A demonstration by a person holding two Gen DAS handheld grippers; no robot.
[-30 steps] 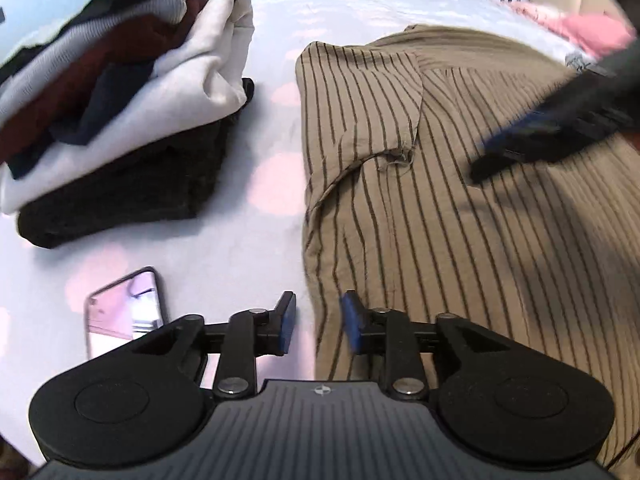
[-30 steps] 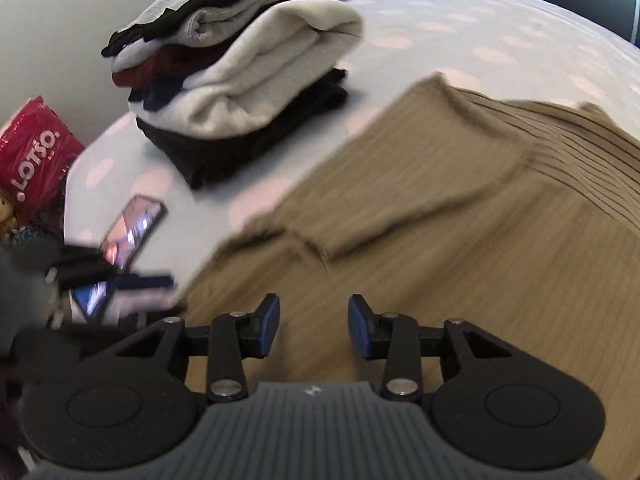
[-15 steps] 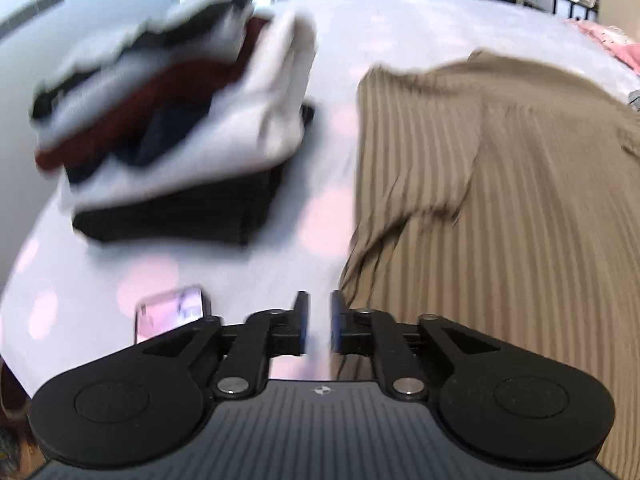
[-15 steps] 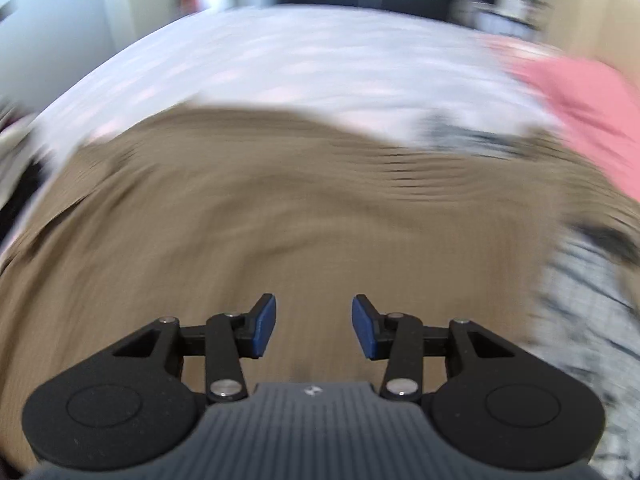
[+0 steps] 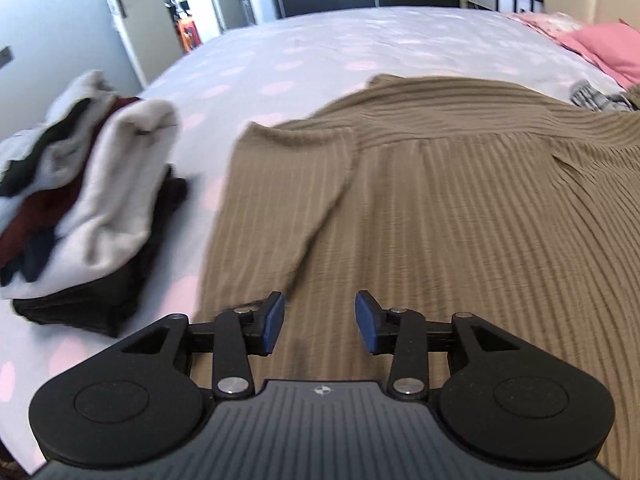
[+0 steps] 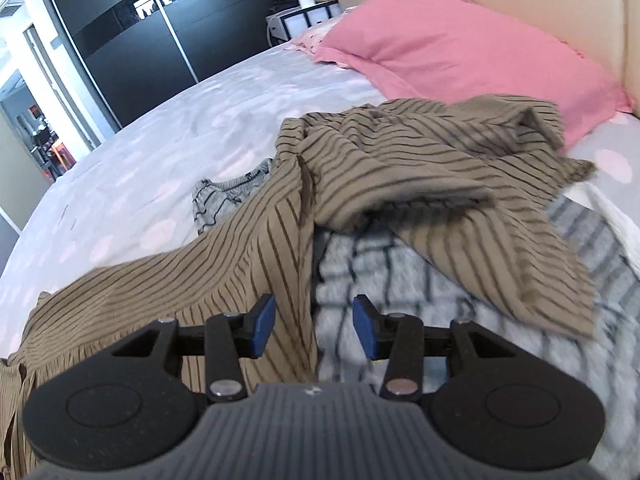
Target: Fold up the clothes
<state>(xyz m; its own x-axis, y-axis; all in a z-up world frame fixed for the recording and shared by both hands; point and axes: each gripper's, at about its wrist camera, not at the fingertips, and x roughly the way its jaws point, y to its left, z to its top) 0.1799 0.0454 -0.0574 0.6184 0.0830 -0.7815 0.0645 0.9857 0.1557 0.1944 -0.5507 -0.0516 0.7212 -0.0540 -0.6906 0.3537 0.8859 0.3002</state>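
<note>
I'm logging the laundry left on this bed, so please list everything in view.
Striped shirt: one, tan with dark stripes, spread on the bed, far side crumpled.
Folded clothes: one stack, white, maroon, navy, black, left of the shirt.
Checked garment: one, grey-white, under the shirt's crumpled side.
Pillow: one, pink, by the headboard.
Bedsheet: one, pale with pink dots.
Left gripper: jaws opening, nothing between.
Right gripper: open, over the shirt's edge.

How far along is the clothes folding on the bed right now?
Done: a folded stack sits on the bed. In hand: nothing; the left tool is opening over the striped brown shirt, its left sleeve laid inward. Left: the shirt's crumpled far side and a grey checked garment.
</note>
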